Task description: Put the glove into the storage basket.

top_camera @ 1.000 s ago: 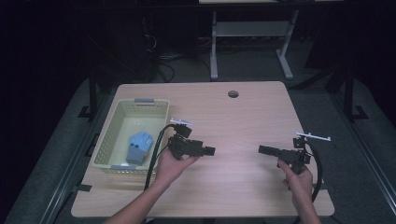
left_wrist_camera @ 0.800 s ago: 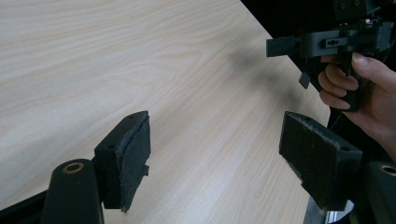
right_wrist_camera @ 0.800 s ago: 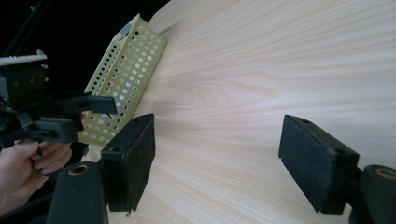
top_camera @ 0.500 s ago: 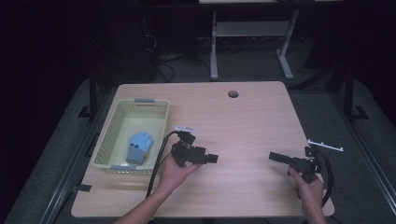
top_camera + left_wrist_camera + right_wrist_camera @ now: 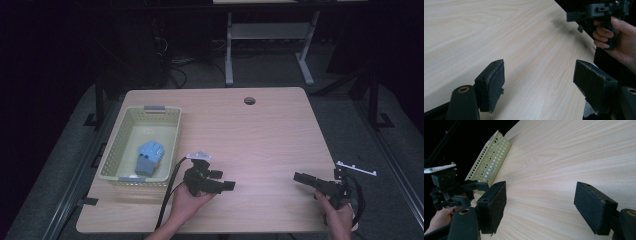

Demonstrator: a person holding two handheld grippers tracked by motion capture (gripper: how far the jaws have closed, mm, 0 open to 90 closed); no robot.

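Both hand-held grippers drawn back empty; blue item lies in the basket.

Since a second ago, the left hand-held gripper (image 5: 227,186) and right hand-held gripper (image 5: 299,177) have pulled back toward the near edge of the tabletop (image 5: 260,130), the right one farthest. Jaws of each stand wide, holding nothing. I judge the placing done and the hands retiring. Count: one yellow basket (image 5: 126,131) at the left, one blue item (image 5: 149,156) inside it, two grippers, nothing else loose on the tabletop.
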